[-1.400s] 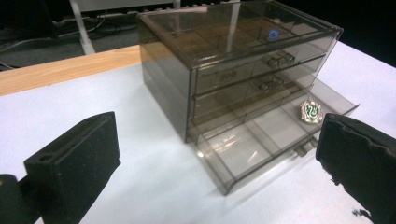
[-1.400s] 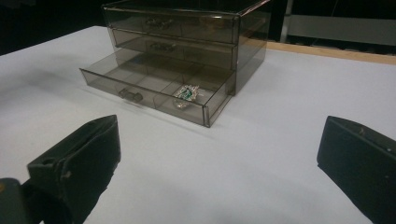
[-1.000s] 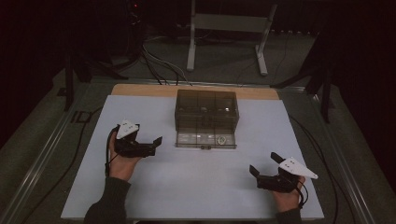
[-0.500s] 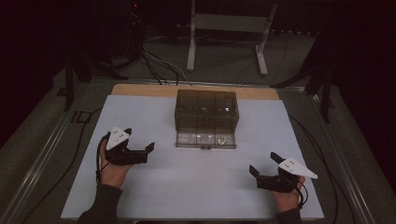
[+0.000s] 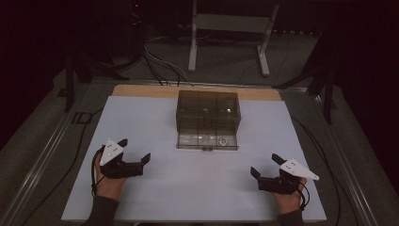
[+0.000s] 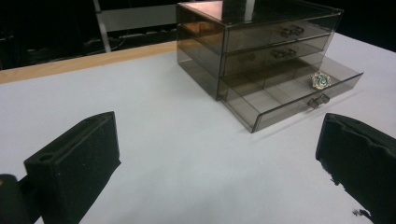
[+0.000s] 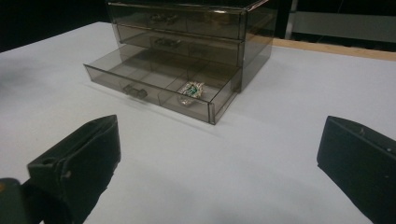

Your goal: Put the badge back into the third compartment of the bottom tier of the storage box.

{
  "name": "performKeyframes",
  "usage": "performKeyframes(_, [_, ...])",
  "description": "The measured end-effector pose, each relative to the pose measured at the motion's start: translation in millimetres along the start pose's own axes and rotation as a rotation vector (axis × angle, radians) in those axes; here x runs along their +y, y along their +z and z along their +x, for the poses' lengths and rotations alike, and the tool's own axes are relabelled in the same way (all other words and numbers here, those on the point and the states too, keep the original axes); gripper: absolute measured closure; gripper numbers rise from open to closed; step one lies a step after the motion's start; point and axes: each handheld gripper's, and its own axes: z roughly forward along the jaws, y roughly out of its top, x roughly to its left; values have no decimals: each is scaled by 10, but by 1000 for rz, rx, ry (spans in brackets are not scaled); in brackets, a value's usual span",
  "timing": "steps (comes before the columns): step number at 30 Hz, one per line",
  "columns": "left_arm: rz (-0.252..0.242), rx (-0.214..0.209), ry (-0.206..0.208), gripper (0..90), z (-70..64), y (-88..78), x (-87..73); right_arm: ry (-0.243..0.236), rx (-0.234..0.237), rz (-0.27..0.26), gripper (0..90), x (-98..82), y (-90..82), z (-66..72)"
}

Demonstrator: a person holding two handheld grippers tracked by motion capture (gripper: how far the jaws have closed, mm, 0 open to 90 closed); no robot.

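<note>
Smoked-acrylic three-drawer organiser [image 5: 208,115] at table centre, bottom drawer [image 5: 207,141] pulled out toward 6 o'clock. A small green-and-silver trinket [image 5: 224,140], probably a ring or brooch, lies in the drawer's right-hand compartment, seen also from the left gripper view [image 6: 321,80] and the right gripper view [image 7: 190,89]. Left gripper [image 5: 136,153], jaws spread wide and holding nothing, rests at 8 o'clock of the organiser; over the last second it has drawn back from beside the drawer front toward the table's near edge. Right gripper [image 5: 266,165], likewise wide open and empty, sits unmoved at 4 o'clock. The retreat suggests the placing step is complete; the open drawer likely awaits closing.
</note>
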Motion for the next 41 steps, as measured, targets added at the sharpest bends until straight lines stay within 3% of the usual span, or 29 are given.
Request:
performKeyframes(6, [-33, 47, -18, 3, 65, -104, -152, -3, 1, 2, 1, -1, 5, 1])
performKeyframes(13, [-55, 63, -23, 4, 124, -207, -261, -1, 4, -5, 1, 1, -1, -4])
performKeyframes(19, [-106, 76, -36, 3, 187, -305, -337, -4, 10, -18, 2, 2, -8, -10])
performKeyframes(26, [-121, 111, -52, 4, 228, -375, -383, -3, 12, -28, 1, 3, -20, -24])
performKeyframes(37, [-123, 139, -78, 4, 278, -399, -429, 3, 6, -14, 2, -14, 56, -47])
performKeyframes(41, [-86, 149, -86, 4, 280, -342, -436, 15, -20, 3, 2, -24, 70, -62])
